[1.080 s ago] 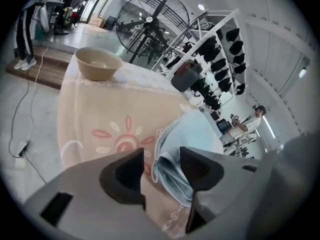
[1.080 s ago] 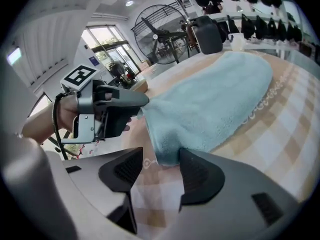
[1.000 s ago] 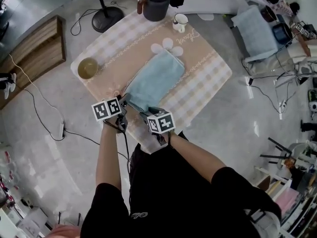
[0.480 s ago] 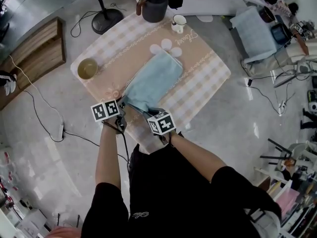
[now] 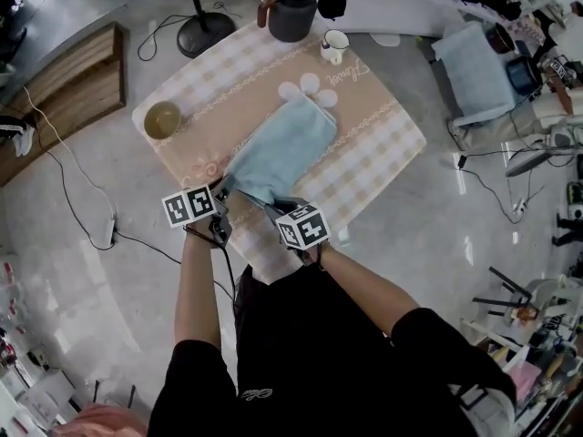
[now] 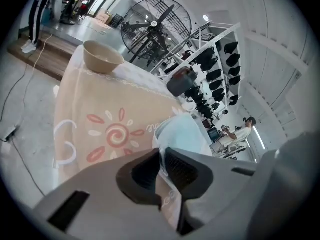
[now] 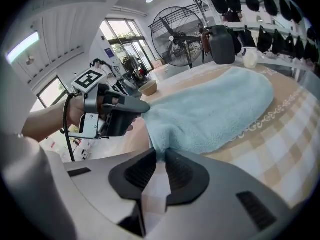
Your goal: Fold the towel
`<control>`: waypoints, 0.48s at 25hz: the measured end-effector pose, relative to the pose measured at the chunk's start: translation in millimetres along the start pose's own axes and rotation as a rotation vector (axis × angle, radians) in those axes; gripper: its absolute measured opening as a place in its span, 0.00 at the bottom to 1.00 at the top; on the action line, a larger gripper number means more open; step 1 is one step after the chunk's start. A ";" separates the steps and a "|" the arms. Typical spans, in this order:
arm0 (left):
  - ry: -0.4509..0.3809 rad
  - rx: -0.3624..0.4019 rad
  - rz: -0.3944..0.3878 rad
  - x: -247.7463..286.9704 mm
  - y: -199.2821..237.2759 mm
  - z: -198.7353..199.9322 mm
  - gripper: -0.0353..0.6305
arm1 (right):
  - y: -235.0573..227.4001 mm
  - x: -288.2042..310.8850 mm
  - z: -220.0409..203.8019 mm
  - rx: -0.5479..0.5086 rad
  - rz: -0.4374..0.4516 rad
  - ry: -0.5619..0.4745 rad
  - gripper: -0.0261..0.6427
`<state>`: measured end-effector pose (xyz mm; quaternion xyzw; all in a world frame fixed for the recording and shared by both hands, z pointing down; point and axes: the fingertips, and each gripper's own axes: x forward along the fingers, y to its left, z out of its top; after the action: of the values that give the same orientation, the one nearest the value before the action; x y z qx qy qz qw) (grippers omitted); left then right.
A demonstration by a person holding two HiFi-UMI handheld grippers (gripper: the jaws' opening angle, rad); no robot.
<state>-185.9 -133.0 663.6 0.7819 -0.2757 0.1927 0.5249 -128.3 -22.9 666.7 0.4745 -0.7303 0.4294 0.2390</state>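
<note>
A light blue towel (image 5: 280, 147) lies lengthwise on the checked tablecloth (image 5: 383, 144). My left gripper (image 5: 221, 190) is at its near left corner and my right gripper (image 5: 276, 205) at its near right corner. In the left gripper view the jaws of the left gripper (image 6: 162, 156) are closing, with the towel's (image 6: 182, 133) hem pinched between the pads. In the right gripper view the right gripper (image 7: 161, 159) is closing too, with the towel's (image 7: 215, 111) corner caught between its pads. The left gripper (image 7: 142, 106) shows there at the other corner.
On the table stand a tan bowl (image 5: 162, 121) at the left, a dark kettle (image 5: 291, 9) and a white mug (image 5: 334, 44) at the far end. A fan's base (image 5: 202, 35), a wooden platform (image 5: 64, 89) and a blue-cushioned chair (image 5: 474, 62) surround it.
Both grippers stay at the towel's near corners. The head view has shifted a little. The towel lies where it was.
</note>
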 end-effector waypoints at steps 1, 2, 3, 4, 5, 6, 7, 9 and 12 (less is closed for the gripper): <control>-0.005 -0.001 -0.003 -0.1 -4.0 2.3 0.11 | -1.0 -3.4 2.8 0.000 0.010 -0.003 0.13; -0.010 0.001 -0.005 0.2 -8.3 4.9 0.11 | -2.0 -6.9 5.7 -0.006 0.018 -0.005 0.13; -0.013 0.004 -0.007 0.9 -12.7 8.0 0.11 | -3.2 -10.4 8.9 -0.017 0.025 -0.008 0.13; -0.016 0.009 -0.008 1.6 -17.0 11.6 0.11 | -4.6 -14.0 12.9 -0.028 0.031 -0.011 0.13; -0.020 0.016 -0.007 2.4 -21.4 15.6 0.11 | -6.3 -17.6 17.5 -0.036 0.039 -0.016 0.13; -0.025 0.023 -0.004 3.1 -25.9 20.0 0.11 | -8.3 -21.3 22.7 -0.041 0.046 -0.022 0.13; -0.031 0.031 -0.002 4.2 -30.8 24.4 0.11 | -10.8 -25.1 28.1 -0.042 0.054 -0.027 0.13; -0.044 0.040 -0.002 7.7 -42.2 33.3 0.11 | -17.7 -33.1 38.3 -0.035 0.068 -0.035 0.13; -0.059 0.049 -0.003 15.8 -59.7 44.4 0.11 | -30.6 -45.4 50.3 -0.027 0.083 -0.042 0.13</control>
<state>-135.3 -160.1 613.7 0.8003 -0.2851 0.1755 0.4974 -78.0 -49.2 618.6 0.4492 -0.7601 0.4190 0.2120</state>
